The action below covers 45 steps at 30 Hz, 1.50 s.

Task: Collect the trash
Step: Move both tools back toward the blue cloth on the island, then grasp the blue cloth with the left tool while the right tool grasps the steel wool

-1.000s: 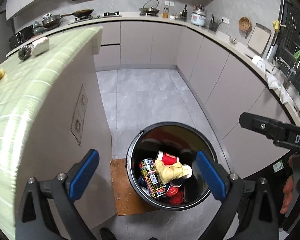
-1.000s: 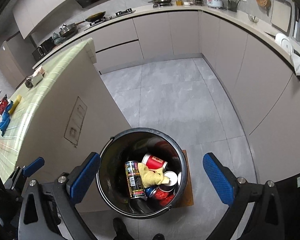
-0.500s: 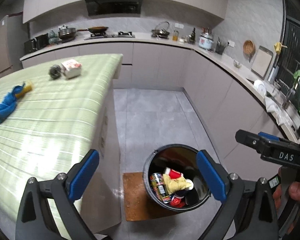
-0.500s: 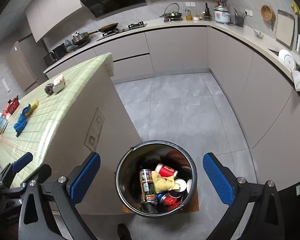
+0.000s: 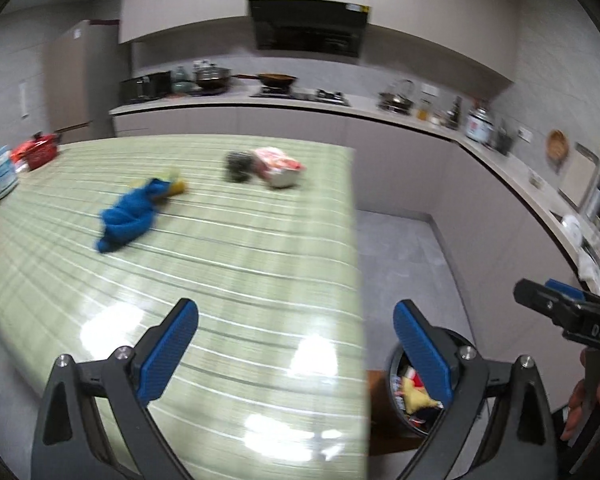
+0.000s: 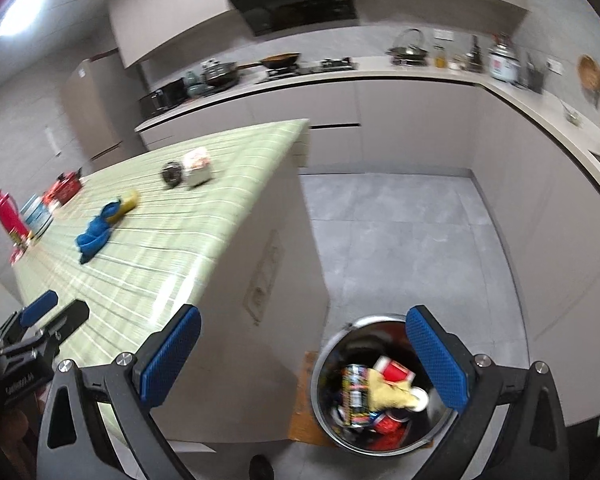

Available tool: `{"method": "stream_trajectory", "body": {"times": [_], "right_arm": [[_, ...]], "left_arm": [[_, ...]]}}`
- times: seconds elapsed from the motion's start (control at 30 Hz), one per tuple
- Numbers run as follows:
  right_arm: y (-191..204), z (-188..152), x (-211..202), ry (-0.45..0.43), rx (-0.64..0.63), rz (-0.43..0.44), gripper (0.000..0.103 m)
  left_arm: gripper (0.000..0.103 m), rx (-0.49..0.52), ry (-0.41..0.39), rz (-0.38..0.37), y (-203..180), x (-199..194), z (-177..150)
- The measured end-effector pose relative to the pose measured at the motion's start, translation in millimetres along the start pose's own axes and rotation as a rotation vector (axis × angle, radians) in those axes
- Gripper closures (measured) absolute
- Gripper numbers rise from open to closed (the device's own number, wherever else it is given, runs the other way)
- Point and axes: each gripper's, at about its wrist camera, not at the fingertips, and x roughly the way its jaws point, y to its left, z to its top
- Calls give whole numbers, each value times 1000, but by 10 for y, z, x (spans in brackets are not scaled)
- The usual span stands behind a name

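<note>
A round metal trash bin (image 6: 332, 364) stands on the floor beside the island, holding cans, a red cup and a yellow wad; in the left wrist view the trash bin (image 5: 456, 336) shows behind one finger. On the green striped island top (image 5: 228, 264) lie a blue cloth (image 5: 130, 214), a yellow piece (image 5: 176, 186), a dark round thing (image 5: 238, 166) and a red-and-white packet (image 5: 278, 168). My left gripper (image 5: 296, 354) hangs open and empty over the island's near end. My right gripper (image 6: 304, 360) is open and empty, above the island's corner and the bin.
A red bottle (image 6: 6, 212), a tin and red items stand at the island's far left. The kitchen counter (image 6: 420, 72) with pans, a kettle and a rice cooker curves along the back and right. Grey floor (image 6: 404, 232) lies between. A brown mat (image 6: 302, 400) sits under the bin.
Both grippers have risen and tilted up from over the bin toward the island top, staying open. The island's objects have come into fuller view; the bin has slid to the lower right.
</note>
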Motion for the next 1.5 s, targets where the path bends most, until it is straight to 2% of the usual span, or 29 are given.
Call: {"method": "stream_trajectory", "body": {"times": [0.23, 0.4, 0.73, 0.87, 1.17, 1.27, 1.33, 1.5], "right_arm": [[618, 226, 273, 7, -81, 75, 0], [886, 402, 437, 2, -104, 90, 0], [1490, 706, 926, 16, -157, 138, 1], [1676, 813, 1168, 31, -169, 152, 6], [2052, 991, 1833, 79, -202, 154, 16], [2118, 1083, 2002, 84, -205, 152, 17], [2171, 1174, 2154, 89, -208, 151, 19], [2286, 1350, 2518, 105, -218, 147, 25]], "left_arm": [[4, -73, -19, 87, 679, 10, 129], [4, -101, -24, 128, 1074, 96, 228], [4, -129, 4, 167, 1601, 426, 413], [4, -130, 32, 175, 1748, 648, 474], [5, -118, 85, 132, 2005, 1200, 633], [10, -120, 108, 109, 2063, 1357, 686], [18, -118, 129, 92, 2095, 1448, 708], [30, -123, 166, 45, 2190, 1621, 751]]}}
